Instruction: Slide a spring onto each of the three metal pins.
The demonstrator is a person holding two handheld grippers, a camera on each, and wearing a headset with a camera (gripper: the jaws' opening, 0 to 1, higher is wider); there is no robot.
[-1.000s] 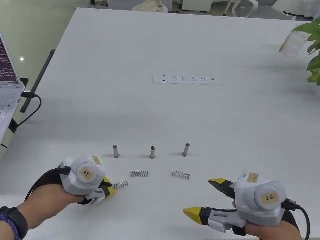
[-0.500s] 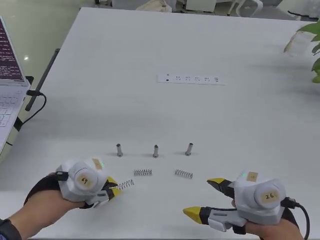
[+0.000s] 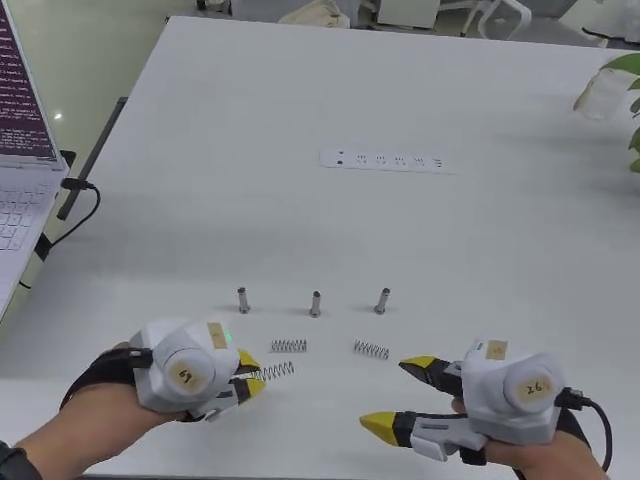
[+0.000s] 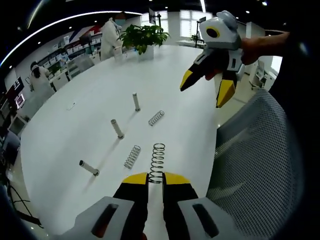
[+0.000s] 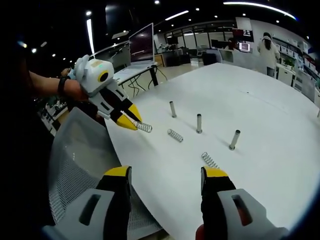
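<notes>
1. Left gripper [image 3: 245,372] [image 4: 156,178]: jaws nearly together, pinching 1 end of the held spring [image 3: 275,371] [image 4: 158,162]. That spring sticks out past the yellow tips, over the near part of the table [image 3: 300,120]; whether its free end touches the surface cannot be told.

2. Right gripper [image 3: 387,393] [image 5: 167,175]: jaws spread wide, nothing between them, at the table's near edge, well apart from the left gripper.

3. Loose springs, 2, lying flat: middle spring [image 3: 288,346] [image 5: 175,135] just in front of the middle pin; right-hand spring [image 3: 370,349] [image 5: 210,160] just in front of the right pin.

4. Metal pins, 3, standing in a row across the table, all bare: left pin [image 3: 243,300], middle pin [image 3: 316,304], right pin [image 3: 382,300]. The held spring lies nearest the left pin, apart from it.

5. Power strip [image 3: 385,160]: white, flat, farther back on the table.

6. Laptop [image 3: 15,140]: open, at the left edge of the head view, with a black cable [image 3: 75,215] beside it.

7. Potted plant [image 3: 625,90]: at the far right.
</notes>
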